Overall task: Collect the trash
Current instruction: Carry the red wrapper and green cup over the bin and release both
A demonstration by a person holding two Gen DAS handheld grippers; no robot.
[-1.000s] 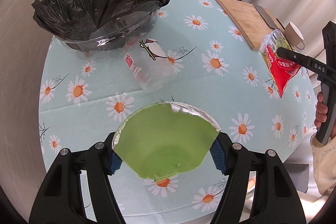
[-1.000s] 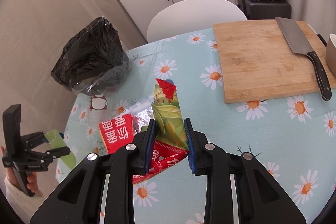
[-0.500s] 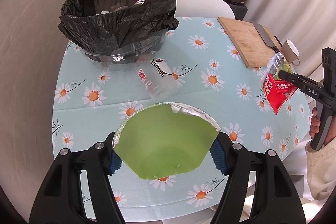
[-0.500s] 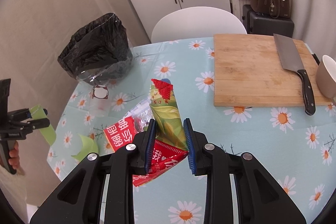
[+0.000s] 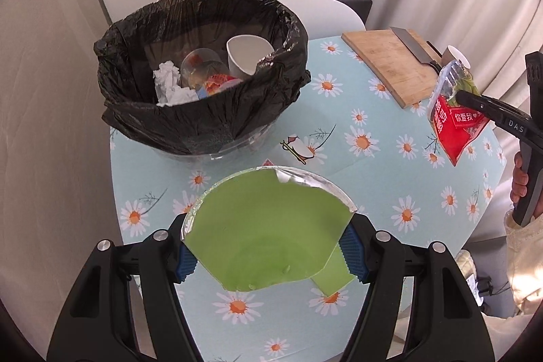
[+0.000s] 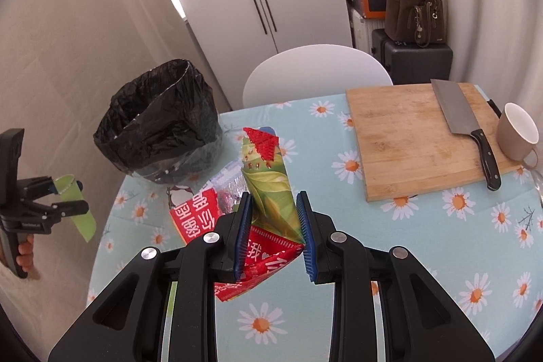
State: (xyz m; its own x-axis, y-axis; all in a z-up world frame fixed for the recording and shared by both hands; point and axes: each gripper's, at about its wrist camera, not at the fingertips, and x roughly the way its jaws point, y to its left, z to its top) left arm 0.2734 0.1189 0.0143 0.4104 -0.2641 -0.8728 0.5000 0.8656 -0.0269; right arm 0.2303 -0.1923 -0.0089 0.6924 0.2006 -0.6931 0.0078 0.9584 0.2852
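Daisy tablecloth, lined bin on it. Left gripper clamping green wrapper; right gripper pinching red packet. Carry step; next: over bin, release.

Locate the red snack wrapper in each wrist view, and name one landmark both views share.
Left wrist view: red snack wrapper at the right edge, hanging from the right gripper above the table.
Right wrist view: bottom centre, pinched in that gripper.
Shared landmark: black-lined trash bin.
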